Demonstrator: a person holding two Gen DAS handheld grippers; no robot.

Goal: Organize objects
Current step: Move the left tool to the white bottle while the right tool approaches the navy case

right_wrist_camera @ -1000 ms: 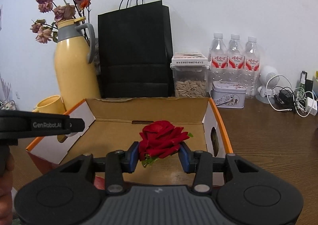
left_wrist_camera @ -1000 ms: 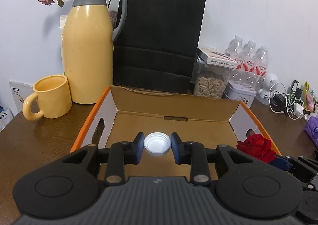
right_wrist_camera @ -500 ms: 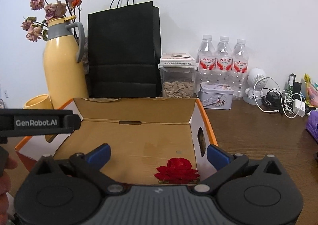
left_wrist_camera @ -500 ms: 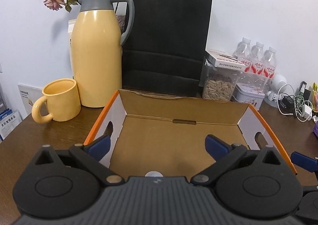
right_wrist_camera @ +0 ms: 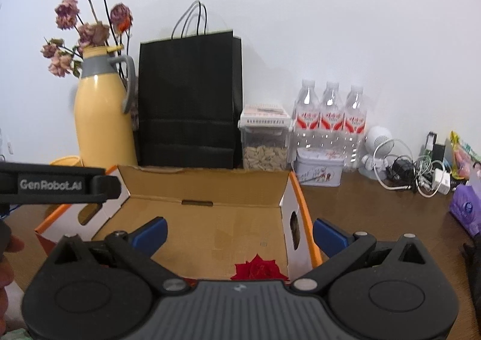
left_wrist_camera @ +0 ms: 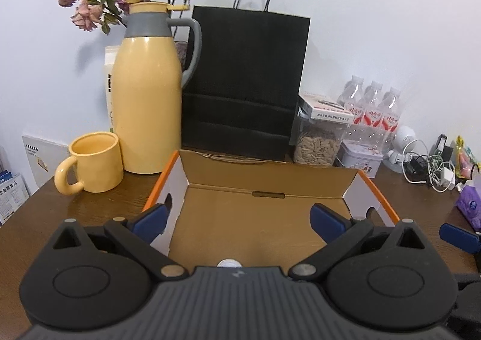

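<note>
An open cardboard box with orange-edged white flaps stands on the brown table. A white round cap lies on the box floor at its near edge, half hidden by my left gripper's body. A red rose head lies on the box floor near the right wall, just past my right gripper's body. My left gripper hangs over the box, jaws spread wide and empty. My right gripper is likewise wide open and empty, above the rose. The left gripper's black body shows at the left of the right wrist view.
Behind the box stand a yellow thermos jug with dried flowers, a yellow mug, a black paper bag, a seed jar, a tin, three water bottles and tangled cables. A purple pack lies far right.
Both grippers opened wide. The left let go of the white cap and the right let go of the rose; both now lie in the box. Both grippers pulled back and up.
</note>
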